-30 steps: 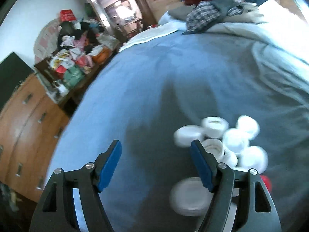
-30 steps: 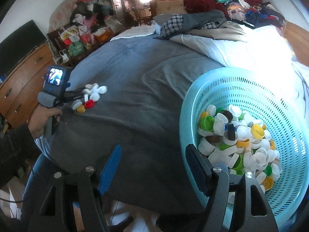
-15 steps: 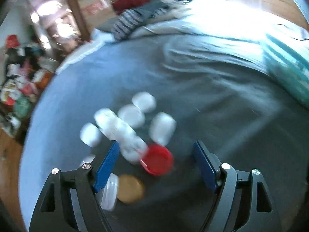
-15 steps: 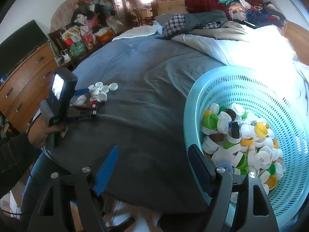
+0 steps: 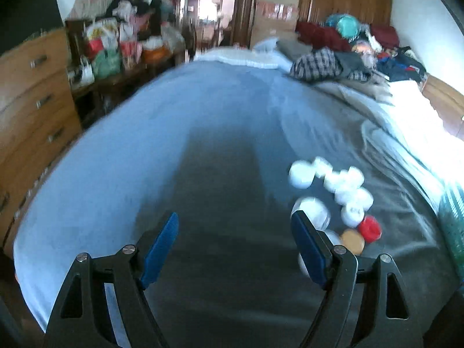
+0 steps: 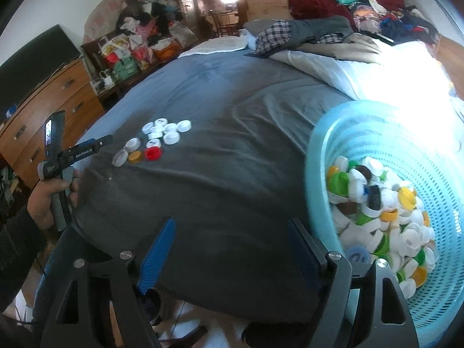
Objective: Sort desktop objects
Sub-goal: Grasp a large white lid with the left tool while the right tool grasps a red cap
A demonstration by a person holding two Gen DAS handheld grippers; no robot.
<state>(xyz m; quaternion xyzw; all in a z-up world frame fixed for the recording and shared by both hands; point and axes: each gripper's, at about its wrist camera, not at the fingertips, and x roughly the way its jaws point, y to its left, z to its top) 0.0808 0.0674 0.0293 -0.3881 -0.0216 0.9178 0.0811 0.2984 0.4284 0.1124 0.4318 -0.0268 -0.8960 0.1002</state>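
Note:
A cluster of white bottle caps (image 6: 162, 133) lies on the grey bedspread (image 6: 232, 116), with a red cap (image 6: 152, 153) and a yellow cap (image 6: 134, 156) at its near edge. In the left wrist view the white caps (image 5: 342, 185), the red cap (image 5: 369, 229) and the yellow cap (image 5: 352, 240) sit right of my left gripper (image 5: 233, 226), which is open and empty. In the right wrist view a hand (image 6: 46, 203) holds the left gripper (image 6: 104, 142) just left of the caps. My right gripper (image 6: 232, 232) is open and empty beside a light blue basket (image 6: 319, 150) full of mixed caps (image 6: 377, 203).
A wooden dresser (image 6: 58, 92) with a dark screen stands left of the bed. Bags and clutter (image 6: 130, 46) pile up behind it. Clothes (image 6: 304, 32) lie at the far end of the bed. The bed's near edge drops to the floor (image 6: 188, 319) under my right gripper.
The left gripper drew back to the left, off the caps, which now lie to its right. Both grippers' jaws stand a little wider. The right gripper stayed beside the basket.

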